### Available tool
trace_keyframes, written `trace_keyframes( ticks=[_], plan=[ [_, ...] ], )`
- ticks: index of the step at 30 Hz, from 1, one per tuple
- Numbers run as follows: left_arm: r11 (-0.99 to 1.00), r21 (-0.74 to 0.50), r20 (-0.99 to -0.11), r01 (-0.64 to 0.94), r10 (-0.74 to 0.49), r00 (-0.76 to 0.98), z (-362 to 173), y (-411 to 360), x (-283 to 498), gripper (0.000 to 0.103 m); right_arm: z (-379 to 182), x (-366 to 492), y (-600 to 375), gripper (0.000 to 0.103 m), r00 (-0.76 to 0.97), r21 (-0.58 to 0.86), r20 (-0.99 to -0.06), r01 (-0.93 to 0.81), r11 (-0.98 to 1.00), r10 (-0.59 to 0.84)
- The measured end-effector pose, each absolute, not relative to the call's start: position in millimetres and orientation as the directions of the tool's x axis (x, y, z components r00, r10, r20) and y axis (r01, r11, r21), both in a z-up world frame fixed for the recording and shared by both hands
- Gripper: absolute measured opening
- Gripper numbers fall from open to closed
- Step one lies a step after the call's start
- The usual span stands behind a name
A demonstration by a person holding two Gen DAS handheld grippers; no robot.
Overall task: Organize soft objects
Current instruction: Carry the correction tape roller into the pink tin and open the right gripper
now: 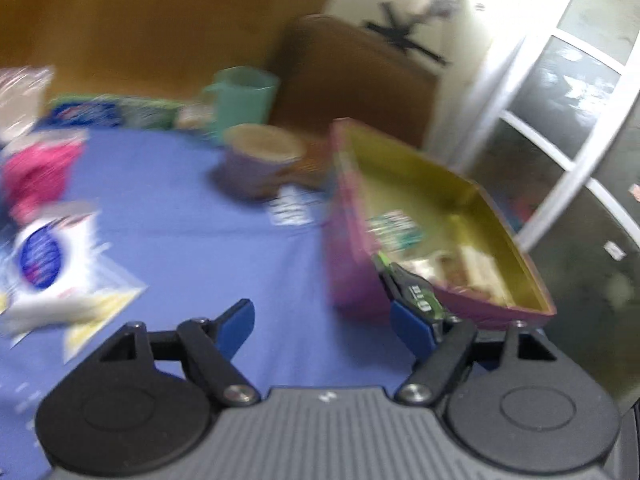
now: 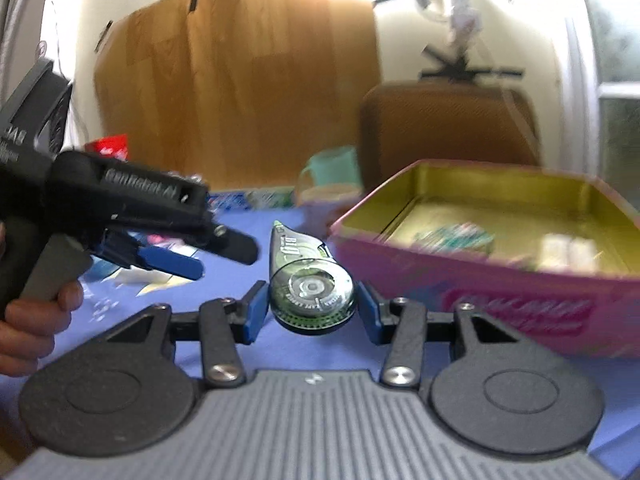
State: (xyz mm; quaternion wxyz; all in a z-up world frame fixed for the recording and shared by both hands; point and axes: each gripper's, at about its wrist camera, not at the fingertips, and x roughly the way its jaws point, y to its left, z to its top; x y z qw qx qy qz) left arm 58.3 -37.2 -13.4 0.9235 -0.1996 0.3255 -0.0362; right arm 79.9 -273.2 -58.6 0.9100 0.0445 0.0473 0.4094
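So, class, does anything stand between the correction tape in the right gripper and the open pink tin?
Nothing visible does. The correction tape, held in the right gripper, is beside the pink tin; only the tin's near wall separates them.

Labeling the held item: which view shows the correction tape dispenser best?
Right wrist view. The correction tape dispenser sits sharp and whole between the right gripper fingers, label and reel visible. The left wrist view is motion-blurred and shows only part of it, dark and green, against the pink tin.
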Motion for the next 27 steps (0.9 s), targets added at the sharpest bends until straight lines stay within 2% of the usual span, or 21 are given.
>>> trace_keyframes(
  ticks=[1, 4, 6, 9, 16, 22, 27],
  plan=[
    [0.925, -0.379, -0.583, -0.038, -0.207, 0.786, -7, -49, 66, 0.07, -56, 81, -280, 0.051, 0.678, 0.115, -0.026, -0.728, 0.676, 0.734],
    [0.922, -0.384, -0.584, 0.039, -0.276, 0.763, 7, -82, 90, 0.052, -46, 94, -299, 0.051, 0.731, 0.128, 0.026, -0.679, 0.723, 0.682],
    [0.921, -0.38, -0.592, 0.082, -0.311, 0.744, 14, -103, 108, 0.038, -43, 106, -308, 0.051, 0.755, 0.147, 0.037, -0.652, 0.744, 0.655],
    [0.937, -0.336, -0.607, 0.098, -0.295, 0.738, 17, -131, 135, 0.037, -40, 127, -315, 0.051, 0.8, 0.145, 0.037, -0.598, 0.789, 0.599],
    [0.96, -0.275, -0.638, 0.047, -0.219, 0.738, 8, -145, 162, 0.037, -43, 191, -315, 0.052, 0.865, 0.182, -0.071, -0.478, 0.859, 0.496],
    [0.959, -0.271, -0.589, 0.087, -0.237, 0.773, 15, -129, 128, 0.038, -48, 177, -326, 0.051, 0.864, 0.244, -0.034, -0.48, 0.843, 0.502],
    [0.963, -0.264, -0.545, 0.042, -0.185, 0.818, 9, -81, 77, 0.039, -34, 158, -320, 0.051, 0.837, 0.241, 0.019, -0.534, 0.81, 0.546]
  ],
)
